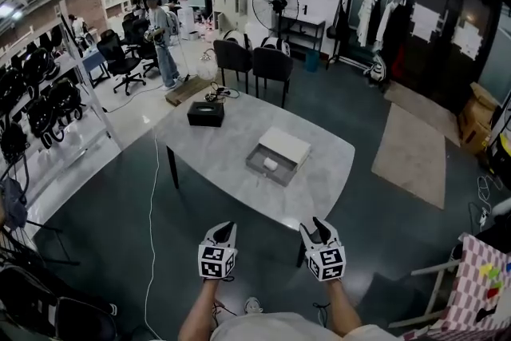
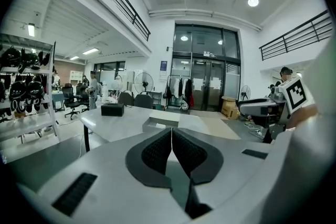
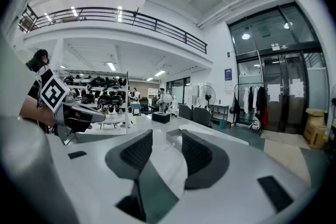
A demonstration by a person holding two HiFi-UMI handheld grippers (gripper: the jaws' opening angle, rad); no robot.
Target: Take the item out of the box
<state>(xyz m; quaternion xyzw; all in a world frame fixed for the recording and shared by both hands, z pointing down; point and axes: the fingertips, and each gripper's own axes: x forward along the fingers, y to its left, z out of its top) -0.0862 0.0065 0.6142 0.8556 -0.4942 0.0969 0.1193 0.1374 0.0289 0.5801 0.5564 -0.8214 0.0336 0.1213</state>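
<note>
Both claws are off the counter (image 1: 215,152), held short of its near edge over the dark floor and well apart from the box.

- Left claw (image 1: 226,229): pads pressed together, only a hairline seam between them in the left gripper view (image 2: 171,131). Nothing in it.
- Right claw (image 1: 318,226): narrow gap between the pads in the right gripper view (image 3: 167,139). Nothing is gripped, and the counter top shows through the gap.
- Box (image 1: 257,168): grey open tray, about mid-counter and a bit toward the right edge. Its white lid (image 1: 285,145) lies touching the tray's far side. The box also shows in the left gripper view just above the closed pads (image 2: 160,123).
- Item (image 1: 271,164): small white piece inside the tray, still in the box. Too small to tell its shape.
- Black box (image 1: 205,114): near the far left corner of the counter, well apart from the grey box, with cables just behind it.

The left claw's marker cube (image 1: 214,261) and the right claw's marker cube (image 1: 327,262) both face the head camera.
</note>
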